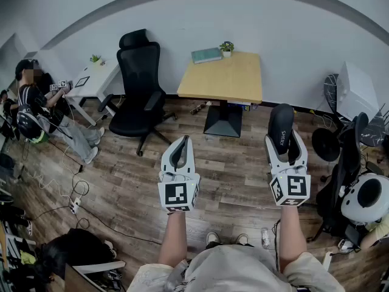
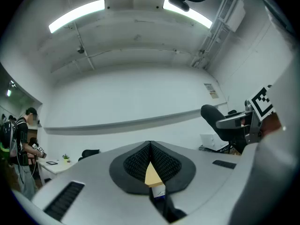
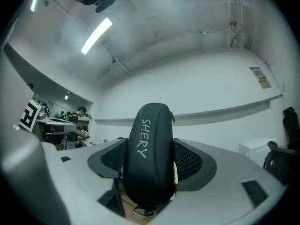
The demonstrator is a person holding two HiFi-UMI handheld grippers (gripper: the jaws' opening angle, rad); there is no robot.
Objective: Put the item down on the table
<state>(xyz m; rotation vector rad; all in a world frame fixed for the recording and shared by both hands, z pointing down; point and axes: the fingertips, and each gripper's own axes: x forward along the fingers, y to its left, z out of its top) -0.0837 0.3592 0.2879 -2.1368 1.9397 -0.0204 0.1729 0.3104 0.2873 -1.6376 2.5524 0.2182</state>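
Fingers (image 3: 193,162) of the right gripper (image 3: 150,159) stand wide apart and are clamped on a black zip case (image 3: 149,165), their ribbed pads pressing its two sides. The case stands on end between them, its rounded top rising past the fingertips toward 12 o'clock, with "SHERY" printed in white along its face. In the head view the right gripper (image 1: 284,140) holds the case (image 1: 281,123) up in the air over the wood floor (image 1: 121,175), well apart from the table (image 1: 225,78).

The left gripper (image 2: 150,146) has its fingers (image 2: 133,163) closed tip to tip with nothing in them; only a sliver of the table shows through the gap behind the tips. In the head view the left gripper (image 1: 180,148) sits at 9 o'clock of the right one, level with it.

The table lies at 12 o'clock of both grippers, against the wall, carrying a book (image 1: 206,55) and a small plant (image 1: 227,47) at its far edge. A black chair (image 1: 140,84) stands at its 9 o'clock. Farther out at 9 o'clock a person (image 1: 36,96) sits by a white table (image 1: 91,78).
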